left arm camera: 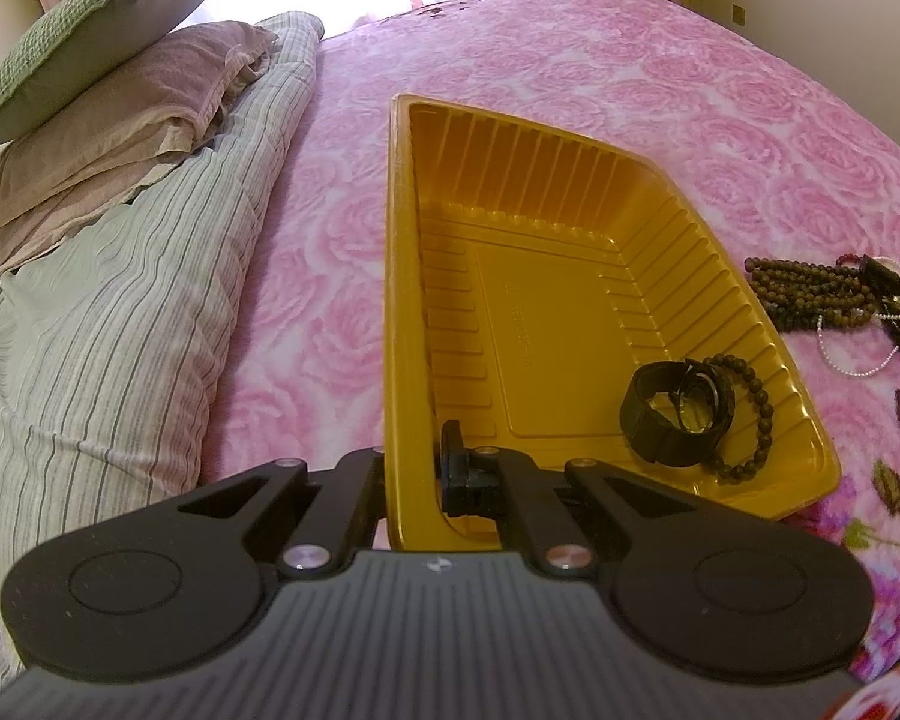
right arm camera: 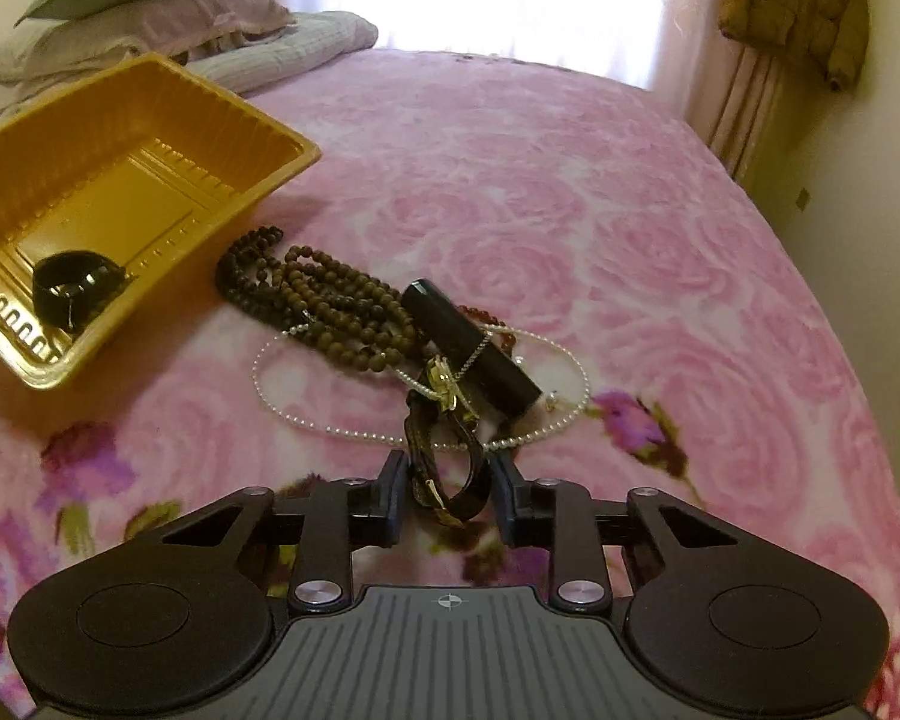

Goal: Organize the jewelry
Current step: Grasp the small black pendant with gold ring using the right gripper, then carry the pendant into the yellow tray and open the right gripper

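My left gripper point(left arm camera: 415, 480) is shut on the near left wall of a yellow plastic tray point(left arm camera: 402, 276) on the pink bedspread. A black watch point(left arm camera: 672, 414) and a dark bead bracelet point(left arm camera: 763, 414) lie in the tray's near right corner. Right of the tray sits a jewelry pile: brown bead strands point(right arm camera: 330, 306), a pearl necklace point(right arm camera: 306, 414), a black tube point(right arm camera: 468, 348) and a gold-cased watch point(right arm camera: 444, 384). My right gripper point(right arm camera: 449, 495) has its fingers against both sides of that watch's brown strap loop point(right arm camera: 474, 489). The tray point(right arm camera: 150, 69) is at the left in the right wrist view.
Stacked pillows point(left arm camera: 108, 90) and a folded striped quilt point(left arm camera: 120, 330) lie left of the tray. A brown jacket point(right arm camera: 798, 6) hangs at the far right by the curtain. The bed's edge curves along the right by the wall.
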`<state>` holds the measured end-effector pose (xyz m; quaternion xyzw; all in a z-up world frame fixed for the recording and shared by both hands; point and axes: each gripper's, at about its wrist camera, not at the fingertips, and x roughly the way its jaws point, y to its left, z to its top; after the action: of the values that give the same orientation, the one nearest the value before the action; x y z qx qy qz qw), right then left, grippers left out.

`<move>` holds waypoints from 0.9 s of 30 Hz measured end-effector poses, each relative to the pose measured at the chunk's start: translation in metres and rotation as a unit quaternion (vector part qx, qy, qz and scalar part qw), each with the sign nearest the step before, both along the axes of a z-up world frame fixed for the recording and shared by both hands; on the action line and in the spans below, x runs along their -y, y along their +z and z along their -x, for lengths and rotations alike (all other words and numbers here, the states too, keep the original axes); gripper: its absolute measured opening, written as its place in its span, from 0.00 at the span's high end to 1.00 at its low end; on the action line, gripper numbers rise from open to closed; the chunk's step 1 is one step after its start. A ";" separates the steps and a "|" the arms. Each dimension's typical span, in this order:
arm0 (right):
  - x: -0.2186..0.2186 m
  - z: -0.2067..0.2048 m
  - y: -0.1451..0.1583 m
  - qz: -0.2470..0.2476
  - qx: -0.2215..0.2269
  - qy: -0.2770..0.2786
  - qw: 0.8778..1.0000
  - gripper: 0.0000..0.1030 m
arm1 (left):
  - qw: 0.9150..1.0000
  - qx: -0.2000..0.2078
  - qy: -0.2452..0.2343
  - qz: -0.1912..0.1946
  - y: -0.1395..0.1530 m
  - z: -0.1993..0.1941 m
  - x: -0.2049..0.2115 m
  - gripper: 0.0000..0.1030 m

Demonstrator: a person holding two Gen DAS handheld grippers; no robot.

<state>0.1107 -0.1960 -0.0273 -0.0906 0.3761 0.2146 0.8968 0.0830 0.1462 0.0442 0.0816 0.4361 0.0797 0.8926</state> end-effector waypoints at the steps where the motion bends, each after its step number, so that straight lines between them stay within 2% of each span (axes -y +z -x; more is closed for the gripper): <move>1: 0.005 0.000 0.003 -0.015 -0.011 -0.007 1.000 0.73 | 1.000 0.000 0.000 0.000 0.000 0.000 0.000 0.98; 5: 0.021 -0.001 0.019 -0.061 -0.047 -0.032 0.997 0.74 | 1.000 0.000 0.000 0.000 0.000 0.000 0.000 0.98; 10: 0.035 0.005 0.033 -0.074 -0.051 -0.055 0.994 0.74 | 1.000 0.002 0.000 -0.001 0.000 0.001 0.001 0.98; 16: 0.045 0.009 0.042 -0.099 -0.039 -0.072 0.992 0.75 | 1.000 0.002 0.000 -0.001 0.000 0.001 0.001 0.98; 27: 0.037 0.007 0.059 -0.109 -0.003 -0.058 0.992 0.76 | 1.000 0.002 0.001 0.000 0.000 0.001 0.001 0.98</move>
<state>0.1035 -0.2333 0.0320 0.0302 0.3583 0.2021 0.9110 0.0825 0.1448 0.0442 0.0812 0.4342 0.0805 0.8935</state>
